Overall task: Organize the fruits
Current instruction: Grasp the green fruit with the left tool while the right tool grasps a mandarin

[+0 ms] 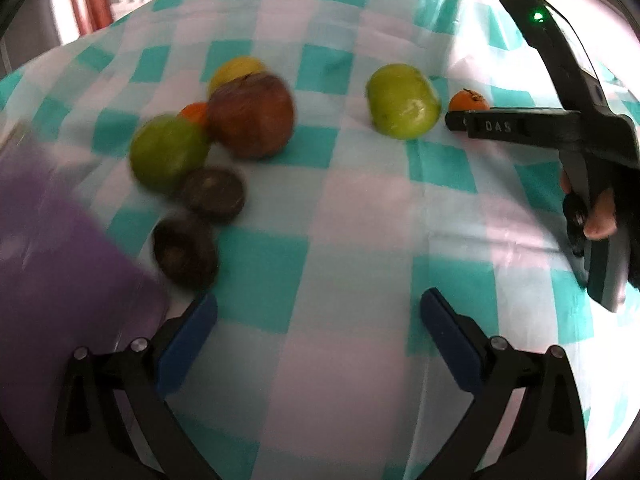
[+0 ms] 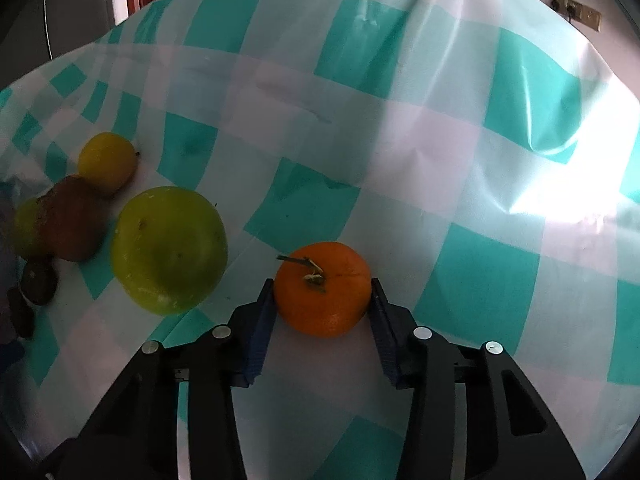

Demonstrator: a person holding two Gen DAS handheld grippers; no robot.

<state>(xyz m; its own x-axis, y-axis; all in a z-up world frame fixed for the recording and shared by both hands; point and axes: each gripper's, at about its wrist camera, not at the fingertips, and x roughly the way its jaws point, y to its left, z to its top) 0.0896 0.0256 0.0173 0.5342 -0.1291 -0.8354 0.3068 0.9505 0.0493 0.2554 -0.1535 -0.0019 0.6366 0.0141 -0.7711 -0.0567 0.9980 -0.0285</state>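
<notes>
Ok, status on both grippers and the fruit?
Right gripper shut on the orange. Left gripper open, empty. Green apple close beside the orange, apart.

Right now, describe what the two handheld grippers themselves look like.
Both are black plastic frames with silver round pivot screws and ribbed dark-blue finger pads. The left gripper shows the same build. Seen from the side, the right gripper has a long black finger with raised letters "DAS", a green indicator light, and a grey-black handle.
</notes>
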